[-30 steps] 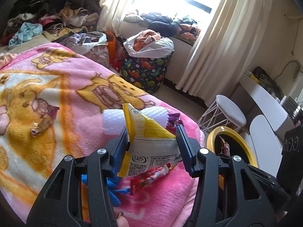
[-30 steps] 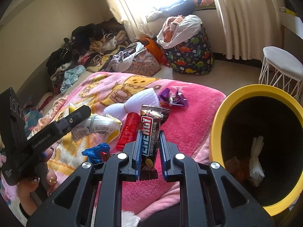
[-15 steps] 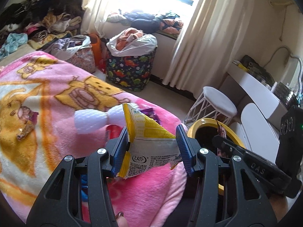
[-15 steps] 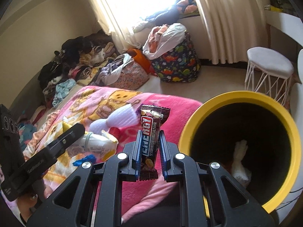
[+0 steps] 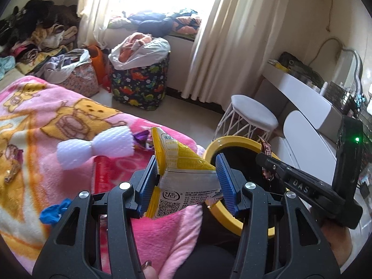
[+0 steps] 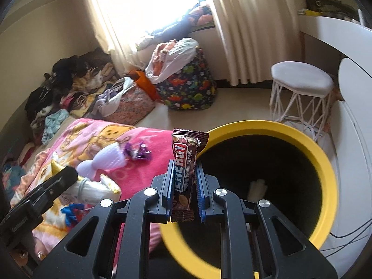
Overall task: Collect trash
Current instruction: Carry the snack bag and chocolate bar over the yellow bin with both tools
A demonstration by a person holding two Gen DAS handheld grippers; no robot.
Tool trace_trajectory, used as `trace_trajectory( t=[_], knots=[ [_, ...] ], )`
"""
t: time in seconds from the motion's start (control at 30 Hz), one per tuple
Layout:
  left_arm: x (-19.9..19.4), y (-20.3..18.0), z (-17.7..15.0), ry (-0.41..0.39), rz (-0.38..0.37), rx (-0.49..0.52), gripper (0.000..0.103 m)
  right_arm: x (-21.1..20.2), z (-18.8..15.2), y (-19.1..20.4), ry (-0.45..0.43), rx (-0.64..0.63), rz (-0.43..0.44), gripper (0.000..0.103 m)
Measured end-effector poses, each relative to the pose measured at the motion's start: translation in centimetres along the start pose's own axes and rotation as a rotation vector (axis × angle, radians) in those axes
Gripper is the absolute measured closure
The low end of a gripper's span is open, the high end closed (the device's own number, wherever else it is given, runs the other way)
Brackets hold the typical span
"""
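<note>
Right wrist view: right gripper [image 6: 184,183] clamps a candy bar [image 6: 186,169] at the yellow bin [image 6: 323,162] rim — left gripper [image 5: 186,181] pinches a snack bag [image 5: 183,176]

Left gripper [image 5: 186,179] at frame bottom, jaws clamped on yellow-white wrapper [image 5: 183,174], pink blanket [image 5: 58,116] at left, yellow bin [image 5: 232,139] centre right, right gripper [image 5: 267,162] holding brown wrapper [image 5: 266,147] over it.

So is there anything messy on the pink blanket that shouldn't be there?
Yes. Trash lies scattered on the pink blanket: a white foam net, a purple candy wrapper, a red tube and a blue scrap. None belongs on a bed. Each claw already holds a wrapper near the yellow bin.
</note>
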State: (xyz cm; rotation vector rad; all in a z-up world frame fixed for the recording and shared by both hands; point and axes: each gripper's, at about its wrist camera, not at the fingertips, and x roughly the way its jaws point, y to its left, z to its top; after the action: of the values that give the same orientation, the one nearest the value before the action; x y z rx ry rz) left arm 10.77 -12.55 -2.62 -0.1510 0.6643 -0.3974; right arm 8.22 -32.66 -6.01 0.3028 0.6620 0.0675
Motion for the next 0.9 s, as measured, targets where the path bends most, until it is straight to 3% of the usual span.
trace_trajectory(
  t=[0.9],
  knots=[
    [4.7, -5.9, -1.7, 0.1, -0.064, 0.142, 0.06, 0.3, 0.1, -6.6, 0.012, 0.114, -0.11, 0.087]
  ],
)
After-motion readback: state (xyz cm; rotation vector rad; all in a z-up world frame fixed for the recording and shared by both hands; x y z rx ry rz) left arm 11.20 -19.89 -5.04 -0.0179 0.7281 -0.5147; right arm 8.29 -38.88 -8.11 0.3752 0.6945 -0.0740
